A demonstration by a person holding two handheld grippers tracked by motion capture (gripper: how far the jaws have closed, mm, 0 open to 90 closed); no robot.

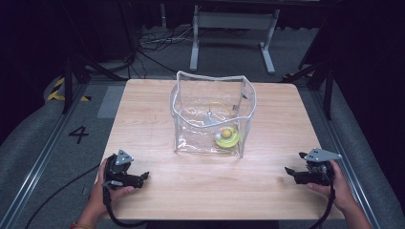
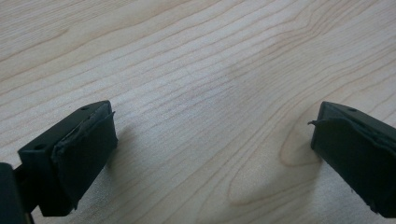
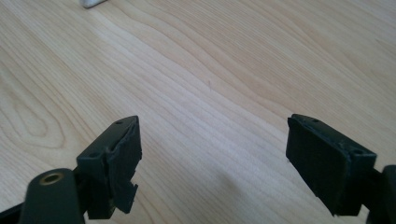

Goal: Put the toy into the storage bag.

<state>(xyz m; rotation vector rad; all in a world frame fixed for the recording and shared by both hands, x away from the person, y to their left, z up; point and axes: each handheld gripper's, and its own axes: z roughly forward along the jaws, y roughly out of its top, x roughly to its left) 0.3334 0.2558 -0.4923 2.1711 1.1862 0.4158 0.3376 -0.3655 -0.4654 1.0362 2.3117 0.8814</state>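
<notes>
A clear plastic bag [image 1: 191, 98] with white trim stands upright and open-topped at the middle of the wooden table [image 1: 143, 129]. Inside, at its bottom right, lies a yellow-green toy [image 1: 228, 139] with small pale pieces beside it. My left gripper [image 1: 143, 178] rests near the front left edge, held by a hand, its jaws pointing right. Wide apart over bare wood, the left gripper [image 2: 212, 140] is open and holds nothing. My right gripper [image 1: 293, 163] sits near the front right, pointing left. The right gripper [image 3: 212, 149] is open too, over bare wood, with a white corner of the bag [image 3: 91, 3] at the top edge.
Beyond the table's far edge stands a white metal frame [image 1: 234, 21] with cables [image 1: 157, 43] on the grey floor. A "4" mark [image 1: 79, 133] and yellow-black tape [image 1: 57, 90] lie to the left. Bare wood separates both grippers from the bag.
</notes>
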